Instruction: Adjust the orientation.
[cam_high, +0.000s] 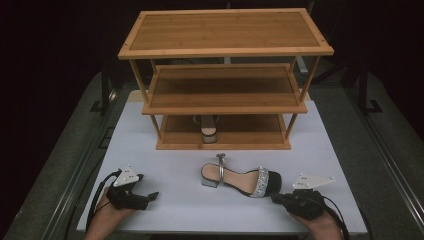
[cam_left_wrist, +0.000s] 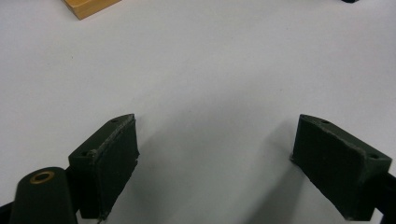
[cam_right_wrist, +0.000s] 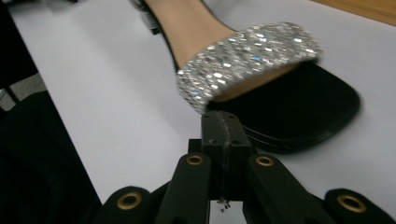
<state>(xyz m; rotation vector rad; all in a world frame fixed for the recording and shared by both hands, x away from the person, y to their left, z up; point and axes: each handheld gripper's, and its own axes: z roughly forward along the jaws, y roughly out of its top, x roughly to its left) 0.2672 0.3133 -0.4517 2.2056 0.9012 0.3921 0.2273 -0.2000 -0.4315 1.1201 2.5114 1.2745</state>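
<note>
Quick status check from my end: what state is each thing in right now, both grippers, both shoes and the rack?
Left gripper: jaws wide open, holding nothing, over bare table.
Right gripper: jaws shut together, holding nothing, right by the sandal's toe.
Sandal on the table: upright on its sole, toe toward the right gripper, free of both grippers.
Second shoe: standing on the bottom shelf.
Wooden rack: upright, top and middle shelves bare.

My left tongs (cam_high: 150, 195): black body, grey 3-cornered plate on top, black cable looping behind; 2 thick black pads (cam_left_wrist: 108, 163), each with 2 screw holes. My right tongs (cam_high: 276, 197): same black build and plate, 4 brass rivets on its links behind the pads.
</note>
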